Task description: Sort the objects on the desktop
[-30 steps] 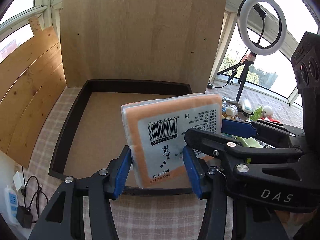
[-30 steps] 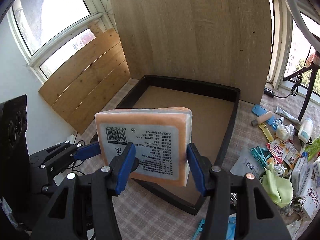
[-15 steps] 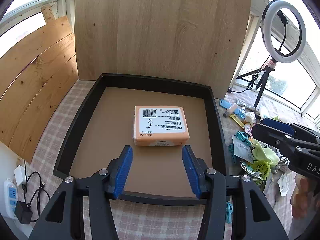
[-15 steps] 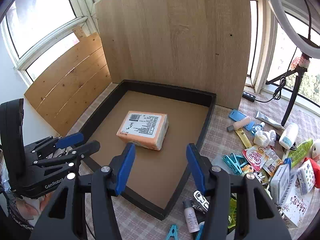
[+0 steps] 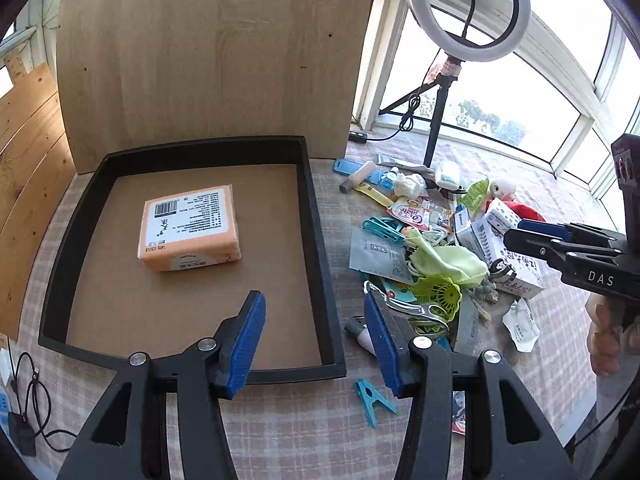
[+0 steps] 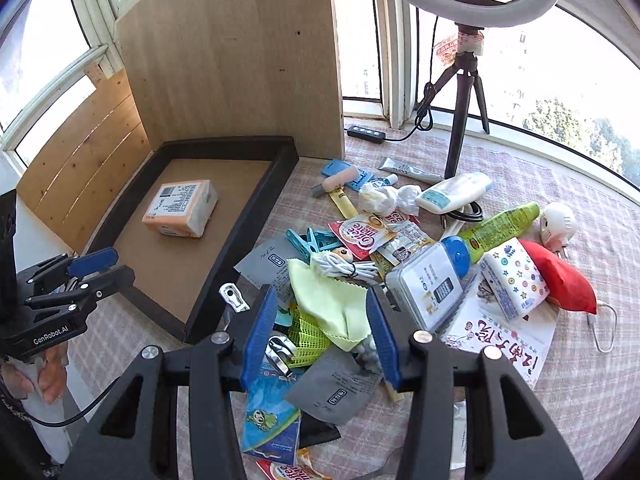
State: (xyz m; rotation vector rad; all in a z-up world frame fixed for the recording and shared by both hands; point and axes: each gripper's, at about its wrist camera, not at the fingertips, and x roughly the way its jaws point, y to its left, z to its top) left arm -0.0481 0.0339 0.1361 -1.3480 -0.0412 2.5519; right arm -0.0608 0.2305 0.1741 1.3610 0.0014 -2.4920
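Observation:
An orange tissue pack [image 5: 188,232] lies flat in the black tray [image 5: 316,240]; it also shows in the right wrist view [image 6: 180,208], inside the same tray [image 6: 256,216]. My left gripper [image 5: 314,344] is open and empty above the tray's front right corner. My right gripper [image 6: 320,336] is open and empty above a pile of small items, over a light green cloth [image 6: 332,304]. The pile [image 5: 440,240] lies on the checked cloth right of the tray.
A wooden board [image 5: 208,52] stands behind the tray. A ring light on a tripod [image 6: 464,92] stands at the back right. The pile holds a red pouch [image 6: 560,276], a green tube [image 6: 500,224], a white bottle [image 6: 456,192] and teal clips [image 6: 312,240]. A loose teal clip [image 5: 372,400] lies near the front.
Both grippers let go of the tissue pack, which now lies in the tray. Both have pulled back and swung right toward the pile.

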